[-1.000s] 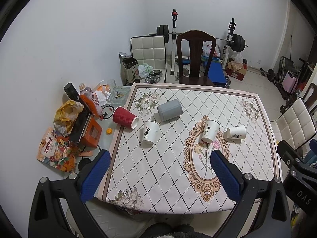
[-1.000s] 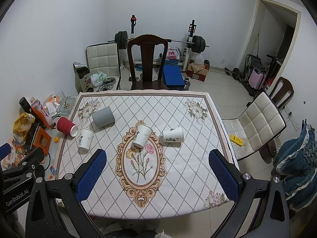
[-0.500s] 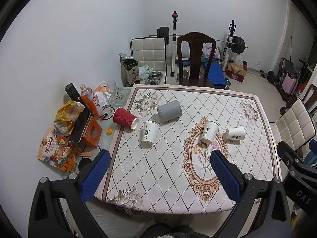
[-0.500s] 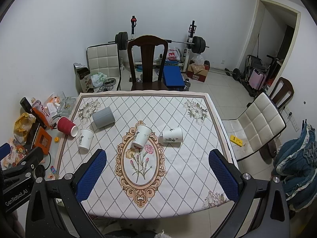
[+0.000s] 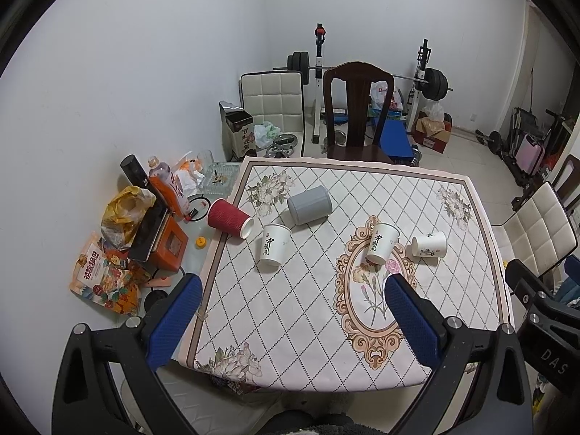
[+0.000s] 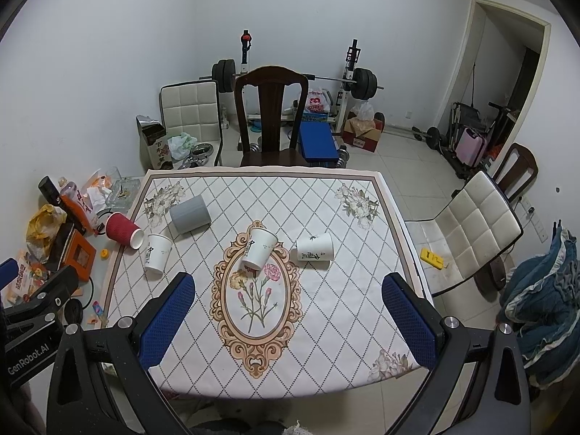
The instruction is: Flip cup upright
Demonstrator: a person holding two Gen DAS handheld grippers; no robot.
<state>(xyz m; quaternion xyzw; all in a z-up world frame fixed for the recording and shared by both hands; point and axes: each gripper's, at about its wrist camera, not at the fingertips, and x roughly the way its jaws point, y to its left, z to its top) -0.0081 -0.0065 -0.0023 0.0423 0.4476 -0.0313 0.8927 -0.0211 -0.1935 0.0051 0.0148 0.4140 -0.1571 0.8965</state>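
Several cups lie on their sides on the patterned table (image 5: 290, 326). A red ribbed cup (image 5: 229, 217) (image 6: 123, 234) lies at the left edge. A grey cup (image 5: 310, 204) (image 6: 190, 213) lies behind a white printed cup (image 5: 273, 245) (image 6: 157, 252). Another white cup (image 5: 380, 243) (image 6: 258, 248) lies at the top of the oval floral motif. A shorter white cup (image 5: 429, 245) (image 6: 314, 247) lies to its right. My left gripper (image 5: 290, 320) and right gripper (image 6: 288, 322) are open and empty, high above the table's near edge.
A dark wooden chair (image 5: 357, 108) stands at the far side. A white padded chair (image 6: 475, 232) stands to the right. Bottles, bags and an orange box (image 5: 168, 250) clutter the floor to the left. Weight equipment (image 6: 290, 79) lines the back wall.
Both views have shifted slightly, the left one drawing back and down a little. The cups have not moved and both grippers stay open.
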